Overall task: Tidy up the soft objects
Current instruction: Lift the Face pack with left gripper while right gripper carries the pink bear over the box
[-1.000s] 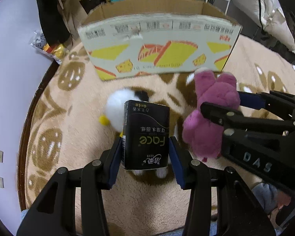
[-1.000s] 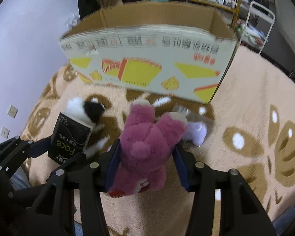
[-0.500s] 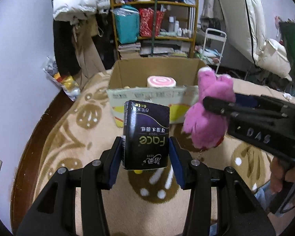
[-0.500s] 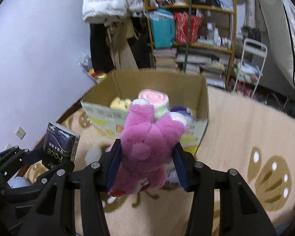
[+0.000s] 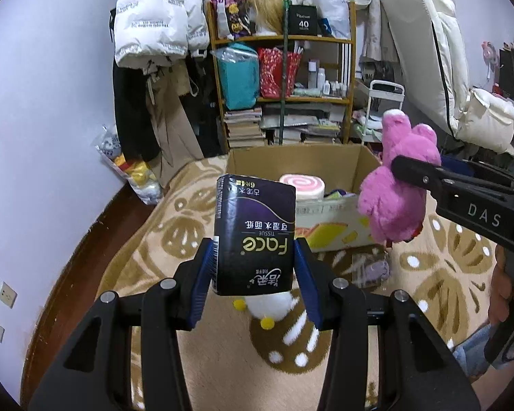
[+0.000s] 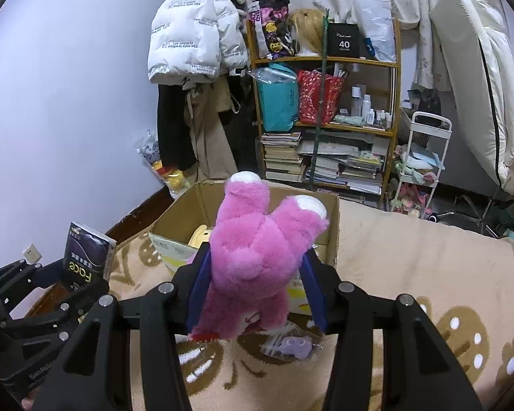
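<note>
My left gripper [image 5: 255, 282] is shut on a black tissue pack [image 5: 255, 236] marked "Face", held up in the air; the pack also shows in the right wrist view [image 6: 85, 260]. My right gripper [image 6: 255, 291] is shut on a pink plush bear [image 6: 257, 257], held upside down above the rug; the bear shows at the right of the left wrist view [image 5: 397, 188]. Ahead stands an open cardboard box [image 5: 366, 162] with a pink-and-white roll toy [image 5: 303, 186] inside. A white plush with yellow feet [image 5: 270, 304] lies on the rug below the pack.
A small purple toy in clear wrap [image 6: 293, 346] lies on the beige patterned rug [image 6: 428, 274] before the box. A cluttered wooden shelf [image 6: 325, 109], hanging coats [image 6: 188, 51], a white cart [image 6: 421, 164] and a leaning mattress [image 6: 479, 85] stand behind.
Both grippers have risen from just above the rug, carrying the tissue pack and the pink bear. The box, seen side-on before, now shows its open top and contents.
</note>
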Demonstrator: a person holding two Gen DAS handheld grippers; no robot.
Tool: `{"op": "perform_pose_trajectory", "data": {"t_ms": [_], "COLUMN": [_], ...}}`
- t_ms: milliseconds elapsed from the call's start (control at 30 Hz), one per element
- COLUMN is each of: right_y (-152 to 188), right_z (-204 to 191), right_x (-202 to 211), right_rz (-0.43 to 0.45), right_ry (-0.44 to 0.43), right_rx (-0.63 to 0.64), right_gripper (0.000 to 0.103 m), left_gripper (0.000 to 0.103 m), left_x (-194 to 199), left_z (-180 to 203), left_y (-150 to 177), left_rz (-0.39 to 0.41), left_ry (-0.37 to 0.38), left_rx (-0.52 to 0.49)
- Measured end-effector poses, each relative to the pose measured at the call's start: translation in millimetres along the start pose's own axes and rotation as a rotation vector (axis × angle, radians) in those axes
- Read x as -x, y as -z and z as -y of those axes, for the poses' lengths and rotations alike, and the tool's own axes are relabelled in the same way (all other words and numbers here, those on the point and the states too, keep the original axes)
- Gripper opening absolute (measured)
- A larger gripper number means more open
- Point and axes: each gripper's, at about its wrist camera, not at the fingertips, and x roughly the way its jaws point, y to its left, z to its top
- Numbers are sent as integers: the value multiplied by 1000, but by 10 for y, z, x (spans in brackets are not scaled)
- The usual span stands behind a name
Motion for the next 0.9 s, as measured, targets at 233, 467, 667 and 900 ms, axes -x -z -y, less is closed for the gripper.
{"op": "perform_pose_trajectory", "data": {"t_ms": [233, 467, 667, 900], "right_y": [-102, -431, -692, -855], "right_z": [62, 149, 201, 237], "right_x": [111, 257, 280, 47], "right_rz": [32, 83, 133, 129], "right_ry": [1, -27, 26, 59], "right_rx": [-25, -49, 3, 61], "right_gripper": [53, 53, 54, 54], "left_gripper": [45, 46, 46, 46], "left_x": [155, 271, 161, -157], "left_z": [-31, -78, -76, 4], "left_y": [-190, -582, -777, -892], "left_rz": [66, 156, 232, 218], "left_ry": [-18, -28, -14, 22], "left_rx": [4, -33, -52, -109]}}
